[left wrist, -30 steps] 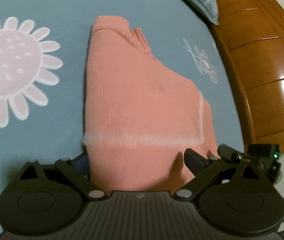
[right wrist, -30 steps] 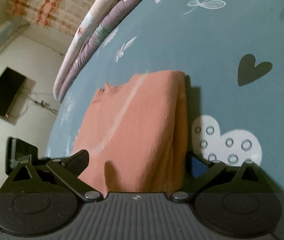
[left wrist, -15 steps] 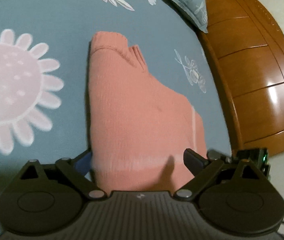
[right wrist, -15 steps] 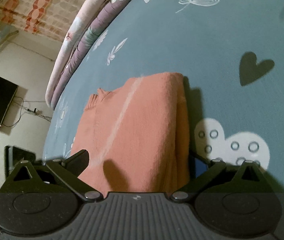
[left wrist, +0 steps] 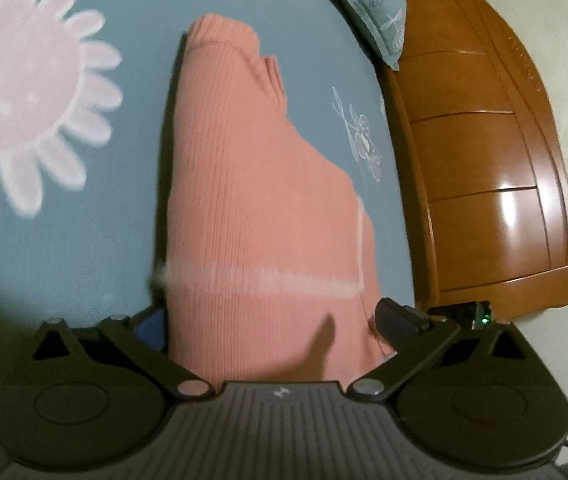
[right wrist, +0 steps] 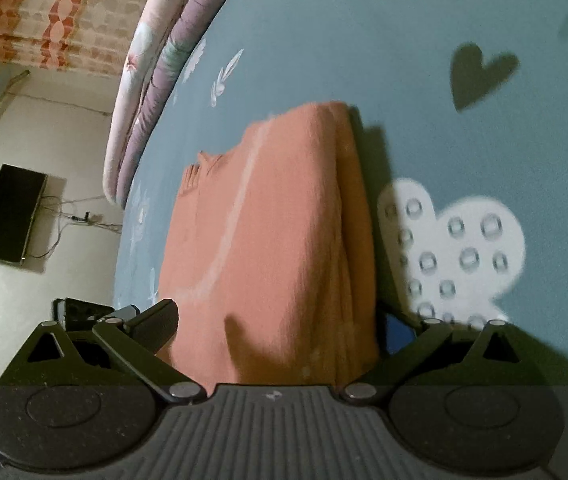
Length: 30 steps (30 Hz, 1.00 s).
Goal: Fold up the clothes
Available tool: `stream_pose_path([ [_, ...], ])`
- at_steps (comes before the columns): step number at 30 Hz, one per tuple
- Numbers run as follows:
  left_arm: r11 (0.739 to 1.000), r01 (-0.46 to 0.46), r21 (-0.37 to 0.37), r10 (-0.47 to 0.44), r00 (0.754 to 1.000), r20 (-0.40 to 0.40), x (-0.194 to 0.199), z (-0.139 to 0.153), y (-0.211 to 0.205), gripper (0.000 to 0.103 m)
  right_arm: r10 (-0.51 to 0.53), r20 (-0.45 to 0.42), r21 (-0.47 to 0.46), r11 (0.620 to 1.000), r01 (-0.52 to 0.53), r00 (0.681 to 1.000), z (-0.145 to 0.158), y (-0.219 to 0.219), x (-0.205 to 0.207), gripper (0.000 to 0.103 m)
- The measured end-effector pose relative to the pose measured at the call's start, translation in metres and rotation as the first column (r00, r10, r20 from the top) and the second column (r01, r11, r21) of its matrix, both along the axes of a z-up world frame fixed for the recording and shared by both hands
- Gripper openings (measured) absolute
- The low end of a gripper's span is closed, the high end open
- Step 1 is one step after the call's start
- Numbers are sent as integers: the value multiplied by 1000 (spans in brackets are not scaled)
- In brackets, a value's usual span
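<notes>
A folded salmon-pink knit sweater (left wrist: pixel 260 184) with a pale stripe lies on the blue bedsheet (left wrist: pixel 84 264). My left gripper (left wrist: pixel 272 324) is open, its fingers straddling the sweater's near end. The sweater also shows in the right wrist view (right wrist: pixel 280 240), its stacked folded layers along the right side. My right gripper (right wrist: pixel 280 328) is open, its fingers on either side of that near end. Neither gripper pinches the cloth.
A wooden headboard (left wrist: pixel 484 168) and a blue pillow (left wrist: pixel 372 12) stand to the right in the left wrist view. The bed's edge with a floral quilt (right wrist: pixel 152 80), the floor and a black box (right wrist: pixel 8 216) lie left in the right wrist view.
Both grippers have shifted slightly over the sweater's near end; the sweater sits a little farther up in both views. Their jaws stay open and the sweater lies as before.
</notes>
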<state>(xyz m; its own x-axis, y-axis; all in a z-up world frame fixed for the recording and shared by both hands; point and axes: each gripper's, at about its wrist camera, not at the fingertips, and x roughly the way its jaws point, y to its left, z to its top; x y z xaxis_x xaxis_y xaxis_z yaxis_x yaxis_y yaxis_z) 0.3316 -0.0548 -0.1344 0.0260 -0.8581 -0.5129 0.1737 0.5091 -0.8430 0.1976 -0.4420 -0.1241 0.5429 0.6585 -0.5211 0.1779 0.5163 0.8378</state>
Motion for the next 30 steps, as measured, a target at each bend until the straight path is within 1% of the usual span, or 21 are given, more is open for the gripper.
stream_pose_path([
  [2, 1000, -3, 8, 3, 1000, 11, -1, -1, -4, 101, 0, 0, 16, 1000, 0, 1000, -1, -1, 1, 103],
  [5, 1000, -10, 24, 11, 1000, -12, 10, -2, -14, 101, 11, -7, 33, 999, -10, 1000, -2, -2, 11, 103],
  [8, 999, -41, 19, 41, 999, -9, 18, -5, -20, 101, 14, 12, 27, 1000, -15, 1000, -3, 0, 27, 103],
  [10, 999, -46, 26, 46, 999, -2, 19, -6, -24, 101, 28, 17, 14, 1000, -28, 999, -2, 2, 29, 103],
  [14, 999, -17, 48, 17, 1000, 8, 6, -5, -18, 101, 56, 13, 21, 998, -57, 998, 0, 5, 13, 103],
  [16, 999, -14, 40, 13, 1000, 15, 2, -7, -13, 101, 55, 39, 24, 998, -56, 998, 0, 5, 5, 103],
  [17, 999, -18, 35, 18, 1000, 9, 3, -9, -11, 101, 51, 48, 28, 998, -53, 998, -1, 5, 3, 103],
  [20, 999, -38, 36, 39, 999, -32, 12, -10, -14, 101, 13, 34, 60, 998, -15, 999, -4, 4, 9, 103],
  [23, 996, -19, 83, 20, 1000, -19, 11, -3, -22, 101, 29, 26, 3, 1000, -29, 999, 4, 14, 18, 103],
  [25, 995, -16, 95, 17, 1000, -12, 7, 2, -24, 101, 38, 30, -31, 999, -37, 999, 10, 18, 17, 103],
  [30, 997, -16, 70, 17, 1000, -18, 7, 13, -28, 101, 43, 74, -31, 999, -41, 996, 27, 23, 17, 103],
])
